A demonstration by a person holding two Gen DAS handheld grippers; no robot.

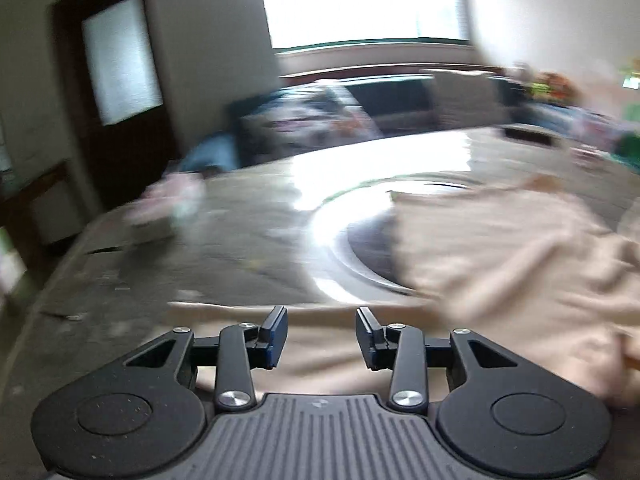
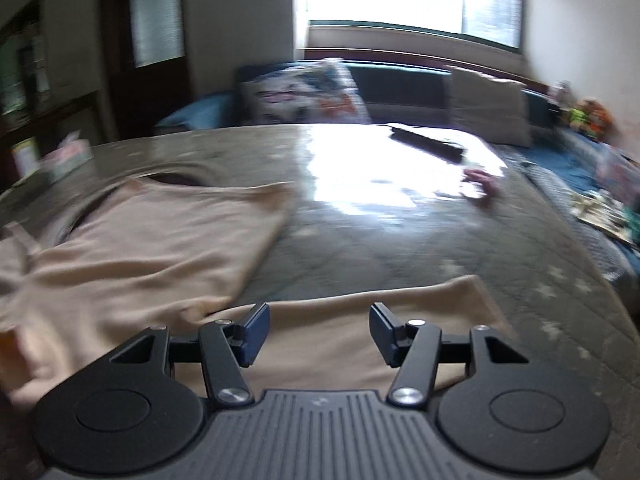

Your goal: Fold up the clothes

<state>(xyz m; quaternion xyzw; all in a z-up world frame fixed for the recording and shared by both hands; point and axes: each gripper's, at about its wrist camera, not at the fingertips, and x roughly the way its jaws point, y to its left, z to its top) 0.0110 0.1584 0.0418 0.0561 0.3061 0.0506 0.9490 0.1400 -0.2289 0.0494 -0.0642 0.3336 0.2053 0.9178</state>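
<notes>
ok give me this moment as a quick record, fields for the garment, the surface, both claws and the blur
garment: beige garment, spread out, partly folded over
surface: grey quilted cover, window glare on it
left claw: left claw, open, empty, over the garment's near edge
right claw: right claw, open, empty, over the garment's near edge
background: patterned pillow, plain pillow
blur: heavy in both views

A grey quilted table cover (image 2: 400, 248) carries a beige garment (image 2: 140, 248), a tissue box (image 2: 68, 156) and a dark remote (image 2: 428, 140).
</notes>
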